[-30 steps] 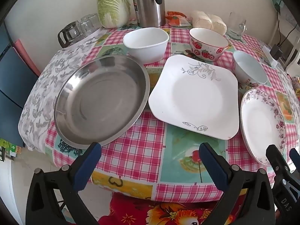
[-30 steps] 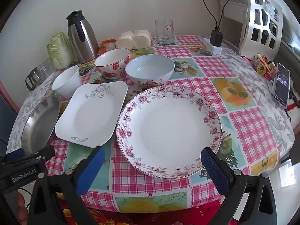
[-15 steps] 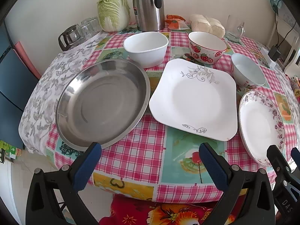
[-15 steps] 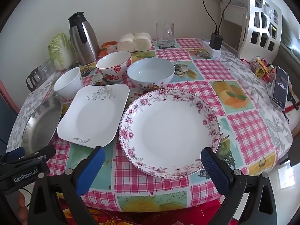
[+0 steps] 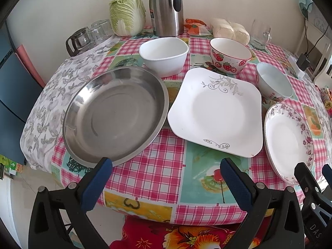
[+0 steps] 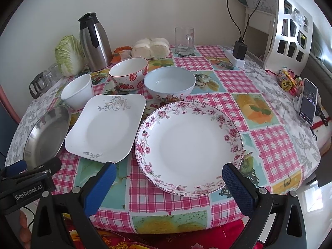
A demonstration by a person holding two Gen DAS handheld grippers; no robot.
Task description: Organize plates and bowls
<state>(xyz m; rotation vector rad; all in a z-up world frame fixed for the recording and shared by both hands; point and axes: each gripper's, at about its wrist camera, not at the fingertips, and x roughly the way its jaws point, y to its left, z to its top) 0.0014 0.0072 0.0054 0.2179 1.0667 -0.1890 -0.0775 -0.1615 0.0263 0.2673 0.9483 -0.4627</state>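
The round table with its pink checked cloth (image 6: 276, 145) carries, along its near edge, a round stainless-steel pan (image 5: 116, 114), a square white plate (image 5: 217, 112) and a round floral-rimmed plate (image 6: 188, 145). Behind them sit a white bowl (image 5: 164, 56), a strawberry-patterned bowl (image 5: 230, 56) and a pale blue bowl (image 6: 170, 85). The left gripper (image 5: 166, 178) and right gripper (image 6: 168, 180) hover at that edge, jaws wide apart, holding nothing.

Home dining table (image 6: 274, 145), cabbage (image 5: 126, 12), thermos (image 5: 166, 6)
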